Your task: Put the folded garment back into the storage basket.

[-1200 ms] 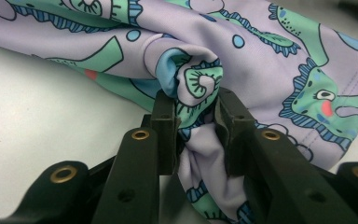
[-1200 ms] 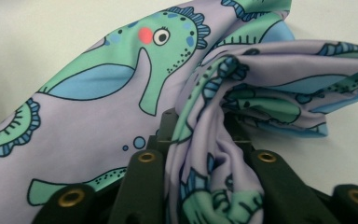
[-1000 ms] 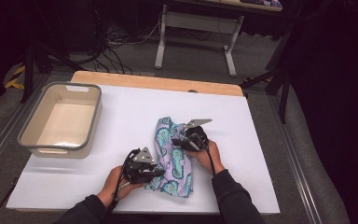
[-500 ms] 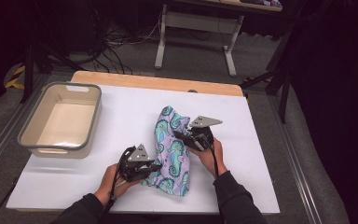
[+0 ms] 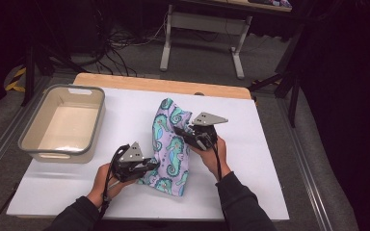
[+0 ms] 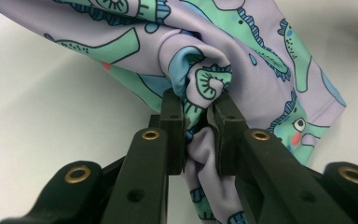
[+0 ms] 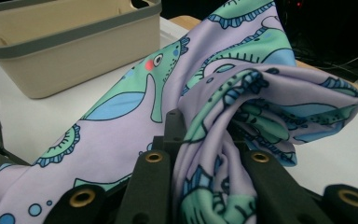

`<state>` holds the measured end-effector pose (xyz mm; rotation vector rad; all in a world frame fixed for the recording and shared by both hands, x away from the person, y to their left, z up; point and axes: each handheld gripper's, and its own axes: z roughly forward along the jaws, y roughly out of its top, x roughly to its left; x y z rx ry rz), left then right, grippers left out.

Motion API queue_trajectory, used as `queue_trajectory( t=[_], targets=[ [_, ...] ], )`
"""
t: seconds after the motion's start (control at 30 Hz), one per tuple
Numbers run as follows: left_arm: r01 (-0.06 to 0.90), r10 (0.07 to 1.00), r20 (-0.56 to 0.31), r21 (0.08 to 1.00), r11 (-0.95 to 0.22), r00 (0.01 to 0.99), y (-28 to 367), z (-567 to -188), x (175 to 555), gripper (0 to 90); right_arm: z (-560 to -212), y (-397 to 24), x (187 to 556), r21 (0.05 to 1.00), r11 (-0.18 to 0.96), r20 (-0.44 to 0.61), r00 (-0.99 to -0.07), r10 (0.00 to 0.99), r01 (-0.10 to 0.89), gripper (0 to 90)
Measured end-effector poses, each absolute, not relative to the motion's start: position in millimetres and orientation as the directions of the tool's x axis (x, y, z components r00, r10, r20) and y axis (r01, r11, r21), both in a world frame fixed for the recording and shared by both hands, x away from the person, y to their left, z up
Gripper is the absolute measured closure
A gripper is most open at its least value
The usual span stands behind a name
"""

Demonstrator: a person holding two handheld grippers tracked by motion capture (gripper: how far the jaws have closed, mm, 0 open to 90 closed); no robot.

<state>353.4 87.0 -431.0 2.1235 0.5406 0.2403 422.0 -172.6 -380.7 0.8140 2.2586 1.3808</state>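
White sheet covers the wooden desk (image 5: 270, 159), and dark floor with cables and a metal stand lies behind it. At the far left stands an empty beige plastic tub with a grey rim (image 5: 29, 144), well apart from the work.

Next comes the left gripper (image 5: 147, 166), low and near the person's side of the desk. Its fingers (image 6: 172, 116) are closed on a bunched fold of the lilac stretch cloth printed with green and blue seahorses (image 5: 166, 139); in the left gripper view the fabric is squeezed between both of them and hangs out above and below.

The cloth runs from this grip up and away toward the far side of the desk, so its long axis goes from near-left to far-right, with the far end rising as a peak. Part of it is lifted, while the lower edge seems to rest on the sheet.

To the right is the right gripper (image 5: 192, 135), higher and farther. Its fingers (image 7: 175, 126) also clamp a thick fold of the same cloth.

I judge that the next move depends on this diagonal: pulling the two grips apart along it would stretch the cloth flat. The left gripper is nearer to the tub.
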Motion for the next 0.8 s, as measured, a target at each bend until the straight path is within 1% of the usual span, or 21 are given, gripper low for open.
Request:
queue_trajectory(
  t=[0.37, 0.53, 0.8],
  targets=[
    [0.278, 0.491, -0.004, 0.828, -0.487, 0.871, 101, -421, 358, 78.3, -367, -158, 430, 0.905, 0.340, -0.020, -0.774, 0.633, 0.255, 79.0],
    [0.292, 0.524, -0.006, 0.836, -0.465, 0.852, 109, -418, 361, 78.2, -362, -150, 434, 0.908, 0.341, -0.029, -0.776, 0.630, 0.243, 79.0],
    [0.307, 0.547, -0.016, 0.840, -0.446, 0.837, 117, -413, 362, 78.2, -353, -136, 439, 0.907, 0.357, -0.052, -0.783, 0.620, 0.223, 79.0]
  ],
)
